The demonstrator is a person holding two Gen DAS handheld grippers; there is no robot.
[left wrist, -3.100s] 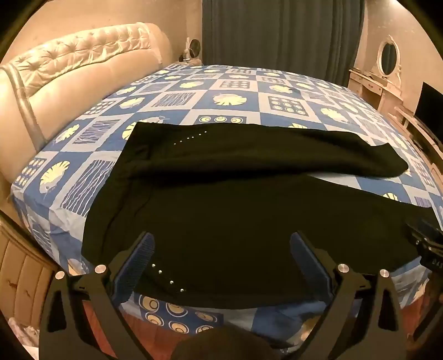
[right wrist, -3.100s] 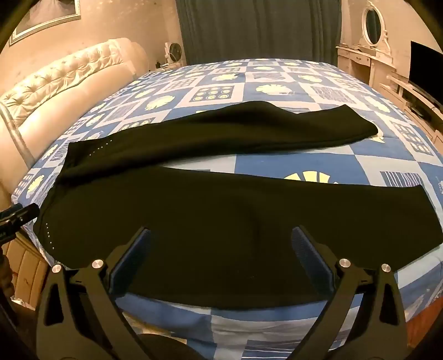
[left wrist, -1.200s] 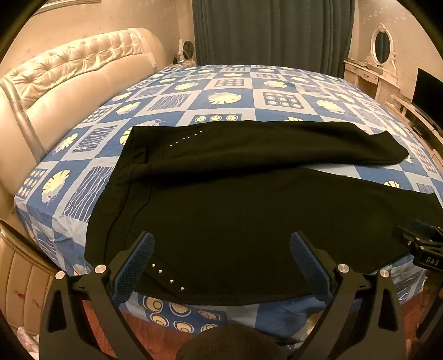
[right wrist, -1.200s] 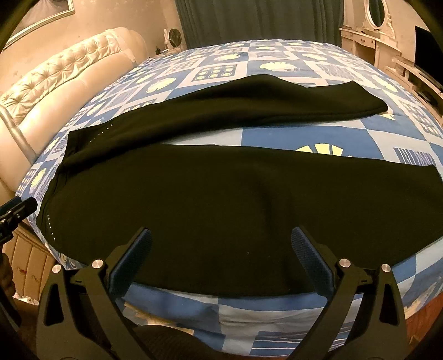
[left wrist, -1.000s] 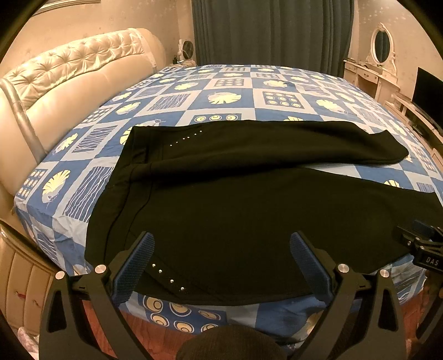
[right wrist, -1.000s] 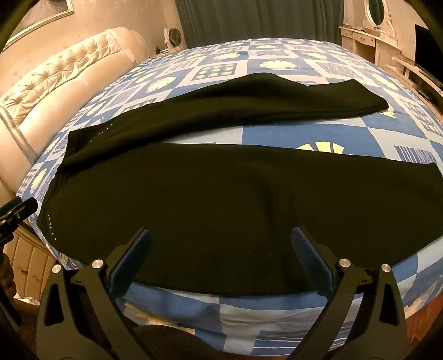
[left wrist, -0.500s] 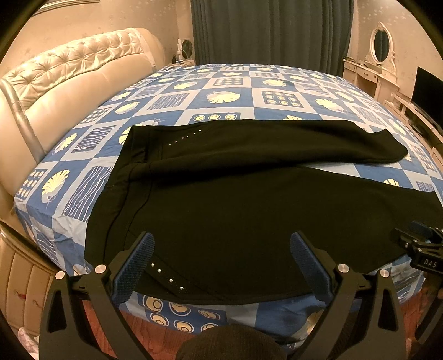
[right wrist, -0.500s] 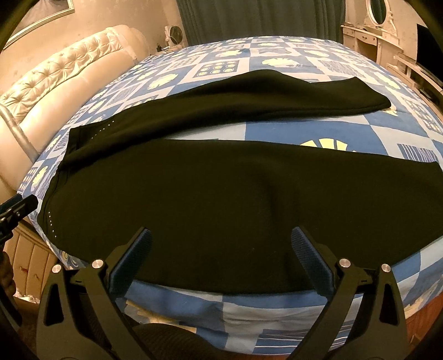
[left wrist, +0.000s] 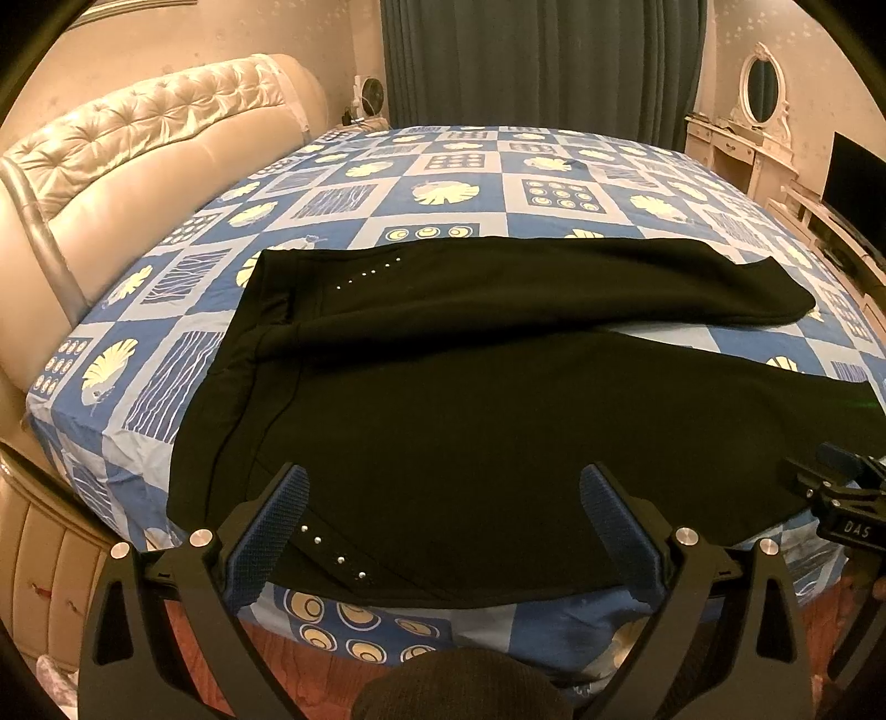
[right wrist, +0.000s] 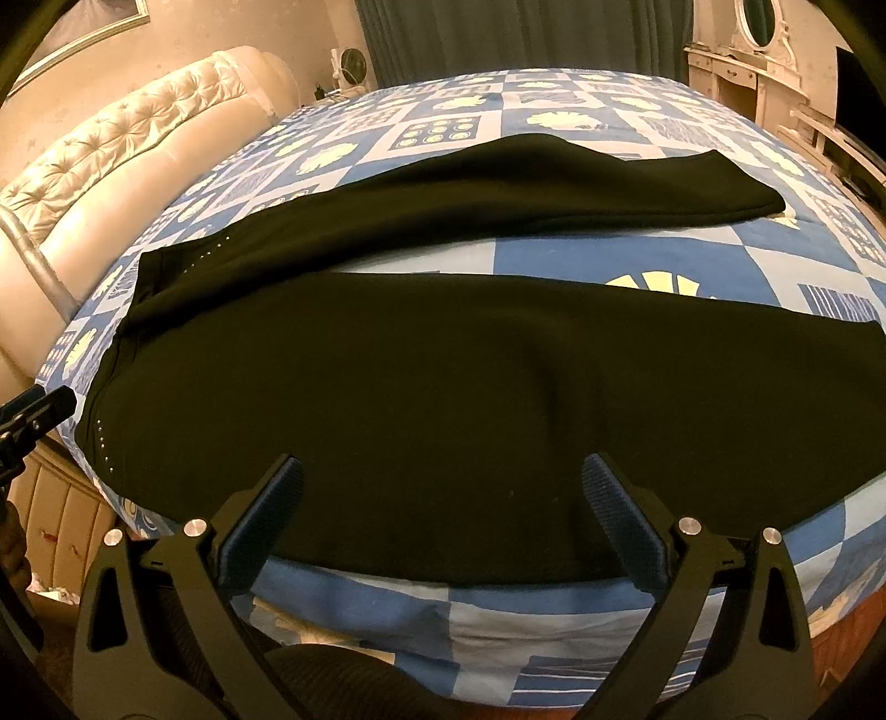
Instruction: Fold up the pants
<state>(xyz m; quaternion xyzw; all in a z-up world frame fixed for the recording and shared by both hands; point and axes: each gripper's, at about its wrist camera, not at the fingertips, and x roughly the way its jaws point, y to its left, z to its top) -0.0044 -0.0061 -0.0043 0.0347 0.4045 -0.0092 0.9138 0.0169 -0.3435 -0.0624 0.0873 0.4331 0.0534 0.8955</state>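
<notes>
Little had shifted: both spread hand-held grippers, left (left wrist: 440,518) and right (right wrist: 443,512), hovered empty before pants (left wrist: 498,421) lying crosswise, waistband nearer the left.

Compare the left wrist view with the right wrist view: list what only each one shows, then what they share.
Only the left wrist view: the open left hand-held gripper, studs near the pants' front edge between its fingers, and the tip of the right hand-held gripper at the right edge.

Only the right wrist view: the open right hand-held gripper's own fingers, the near leg's cuff, and a picture frame.

Both: black pants spread flat on the blue bed, headboard, curtain, mirror.
</notes>
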